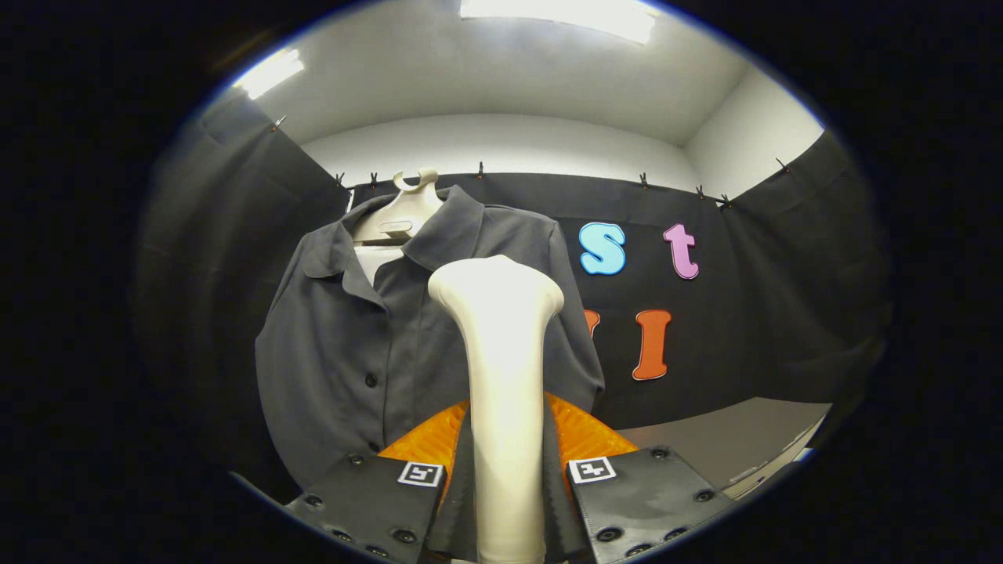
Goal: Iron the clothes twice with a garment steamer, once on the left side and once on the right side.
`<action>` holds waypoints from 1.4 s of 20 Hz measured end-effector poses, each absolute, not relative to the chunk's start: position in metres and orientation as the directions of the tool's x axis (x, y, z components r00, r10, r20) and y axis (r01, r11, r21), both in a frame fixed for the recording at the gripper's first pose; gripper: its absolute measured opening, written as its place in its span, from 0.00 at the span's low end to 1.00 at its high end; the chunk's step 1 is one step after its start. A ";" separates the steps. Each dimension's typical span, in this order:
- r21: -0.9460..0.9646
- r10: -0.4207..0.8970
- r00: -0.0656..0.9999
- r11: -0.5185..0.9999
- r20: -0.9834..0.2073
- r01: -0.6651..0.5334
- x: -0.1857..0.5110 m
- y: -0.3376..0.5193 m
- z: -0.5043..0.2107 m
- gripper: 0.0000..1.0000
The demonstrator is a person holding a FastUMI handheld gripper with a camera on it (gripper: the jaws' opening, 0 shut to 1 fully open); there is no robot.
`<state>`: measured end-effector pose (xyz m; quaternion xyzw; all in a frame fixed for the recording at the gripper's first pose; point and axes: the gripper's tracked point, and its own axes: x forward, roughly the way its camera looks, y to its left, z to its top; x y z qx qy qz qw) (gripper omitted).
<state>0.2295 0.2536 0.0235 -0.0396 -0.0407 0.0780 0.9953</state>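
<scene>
A cream-white garment steamer stands upright between my fingers, and my gripper is shut on its handle. Its wide head rises in front of a dark grey short-sleeved shirt. The shirt hangs buttoned on a pale hanger just beyond the steamer. The steamer head sits before the shirt's chest, slightly toward the side nearer the booth's back corner. Whether the head touches the cloth I cannot tell. The steamer's handle hides part of the shirt's lower front.
A grey table top lies low beyond the finger on the steamer's far side from the shirt's buttons. Black cloth walls close the booth behind and beside the shirt. White ceiling with lights sits above.
</scene>
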 end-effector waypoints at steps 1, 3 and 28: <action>-0.096 0.160 0.985 0.983 0.064 -0.154 0.232 0.256 0.018 0.44; -0.098 0.171 0.985 0.981 0.034 -0.167 0.238 0.262 0.005 0.44; -0.123 0.195 0.959 0.967 -0.204 -0.222 0.176 0.255 -0.143 0.45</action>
